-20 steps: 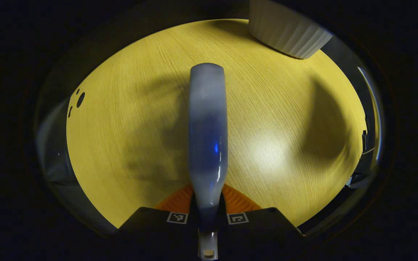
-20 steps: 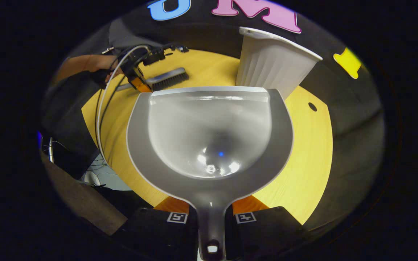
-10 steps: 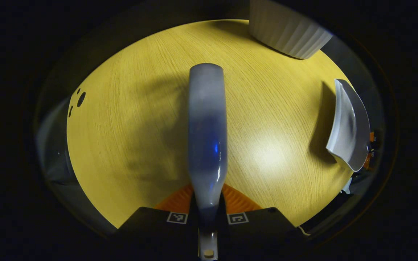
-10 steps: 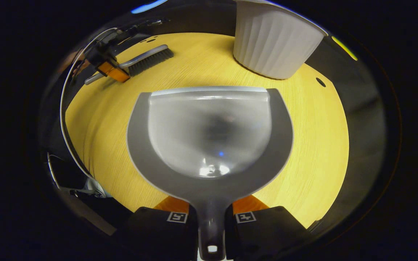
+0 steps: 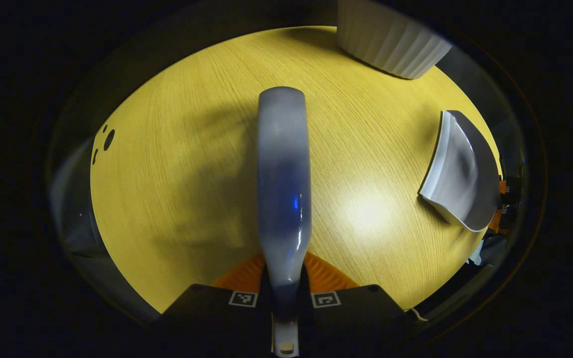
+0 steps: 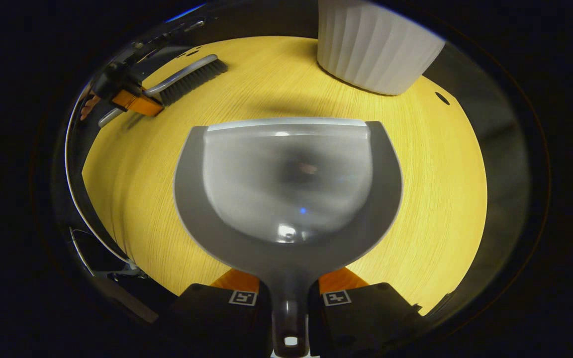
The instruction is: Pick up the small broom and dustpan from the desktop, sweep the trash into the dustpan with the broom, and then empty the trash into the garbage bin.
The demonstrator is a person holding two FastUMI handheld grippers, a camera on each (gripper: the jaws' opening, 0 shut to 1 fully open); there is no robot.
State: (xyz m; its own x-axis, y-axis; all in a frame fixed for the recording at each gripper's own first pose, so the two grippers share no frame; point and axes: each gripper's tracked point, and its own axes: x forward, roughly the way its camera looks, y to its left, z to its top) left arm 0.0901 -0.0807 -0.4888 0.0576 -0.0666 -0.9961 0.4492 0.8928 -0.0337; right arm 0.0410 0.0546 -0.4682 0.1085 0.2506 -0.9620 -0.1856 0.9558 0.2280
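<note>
**Hand-held grippers hold both tools; no trash in sight**

Left hand-held gripper (image 5: pixel 284 293), in the left gripper view, is clamped on the broom (image 5: pixel 284 179) handle, both fingers pressing its narrow end. The broom runs straight away from the camera, its long axis in line with the fingers, the rounded far end toward the table's (image 5: pixel 177 164) far side; the bristles are hidden beneath its back. At the right edge we see the dustpan (image 5: pixel 463 171) low over the table, its open lip turned toward the broom. The bin (image 5: pixel 391 40) stands at the far rim.

Right hand-held gripper (image 6: pixel 289 298), in the right gripper view, is clamped on the dustpan (image 6: pixel 286 194) handle. The pan's long axis runs forward from the handle, its straight lip pointing toward the bin (image 6: pixel 373 47), which stands just beyond it. The scoop looks bare, apart from a dim blur we cannot make out. At far left the broom (image 6: pixel 187 79) lies slantwise, bristles downward to the table (image 6: pixel 435 189), held by the left hand-held gripper (image 6: pixel 135 102).

We judge the pickup done. No trash shows on the wood, so we cannot tell whether sweeping and emptying are finished or still to come.
</note>
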